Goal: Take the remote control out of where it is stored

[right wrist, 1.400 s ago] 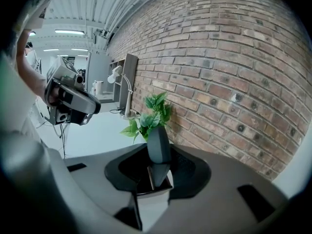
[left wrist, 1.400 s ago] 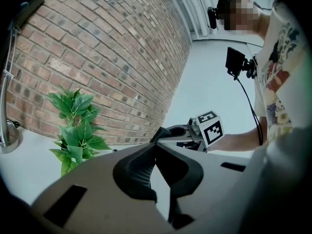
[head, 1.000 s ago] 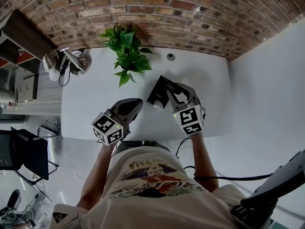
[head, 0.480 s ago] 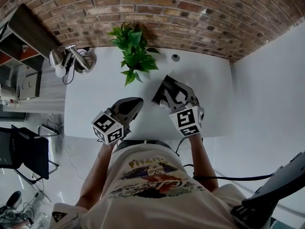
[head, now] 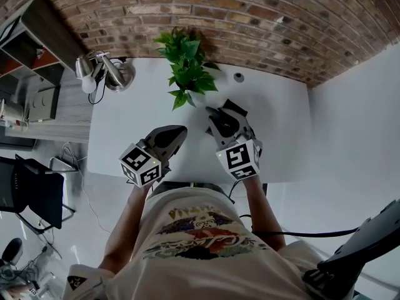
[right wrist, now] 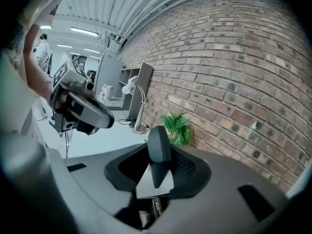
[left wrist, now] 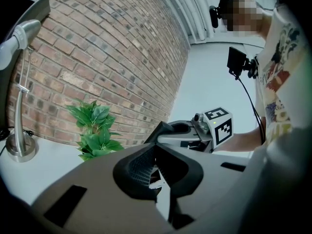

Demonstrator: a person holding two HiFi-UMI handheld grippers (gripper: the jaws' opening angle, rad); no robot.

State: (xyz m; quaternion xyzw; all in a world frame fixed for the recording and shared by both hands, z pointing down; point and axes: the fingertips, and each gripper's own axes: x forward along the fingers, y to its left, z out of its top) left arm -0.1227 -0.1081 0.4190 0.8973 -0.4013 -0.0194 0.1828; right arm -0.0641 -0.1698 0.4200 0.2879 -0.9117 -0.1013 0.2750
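Observation:
The remote control (right wrist: 159,152) is a slim dark bar that stands up between the jaws of my right gripper (right wrist: 157,172), which is shut on it. From the head view the remote control (head: 215,113) is held over the middle of the white table (head: 125,124), just right of the plant, in my right gripper (head: 226,122). My left gripper (head: 180,131) hovers over the table's near edge to the left, shut with nothing in it. Between the left gripper's (left wrist: 156,172) jaws only a sliver of table shows. Where the remote control was stored is not in view.
A potted green plant (head: 187,64) stands at the back of the table by the brick wall. A silver desk lamp (head: 103,74) is at the back left corner. A small round object (head: 238,77) lies near the wall. Shelves (head: 31,49) stand left of the table.
My right gripper has carried the remote control leftward across the table, closer to the plant. The left gripper has drifted slightly left. Both grips look the same.

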